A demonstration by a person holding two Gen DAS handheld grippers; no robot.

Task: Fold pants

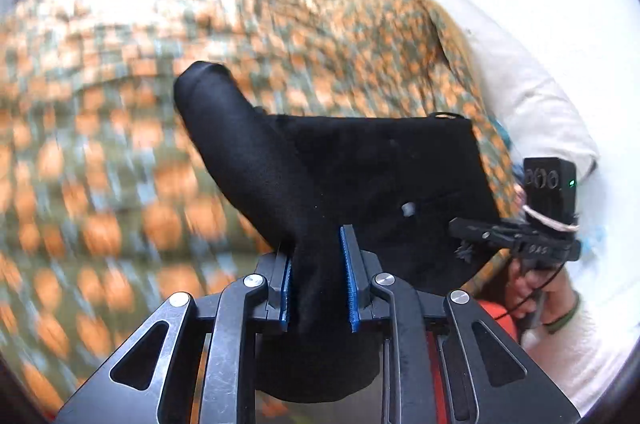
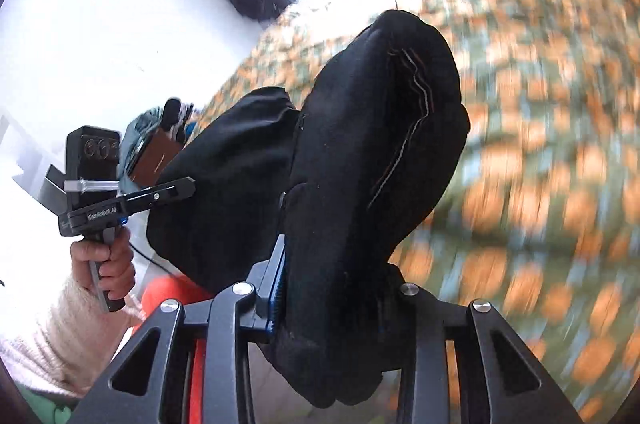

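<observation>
Orange-and-green patterned bedspread [image 1: 120, 152], blurred, under black pants [image 1: 360, 168] lifted between 2 grippers.

The left gripper [image 1: 318, 264] is clenched on a bunch of the fabric, and the right gripper [image 2: 320, 288] pinches another part (its far pad is hidden by cloth). The pants hang forward from both. Best to keep both grips level and taut, I judge, laying the fold down evenly.

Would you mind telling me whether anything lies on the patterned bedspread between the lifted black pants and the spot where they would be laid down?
Nothing visible does. Both the left gripper and right gripper are shut on the black pants, and the orange-patterned bedspread beyond looks bare, though motion blur hides detail.
</observation>
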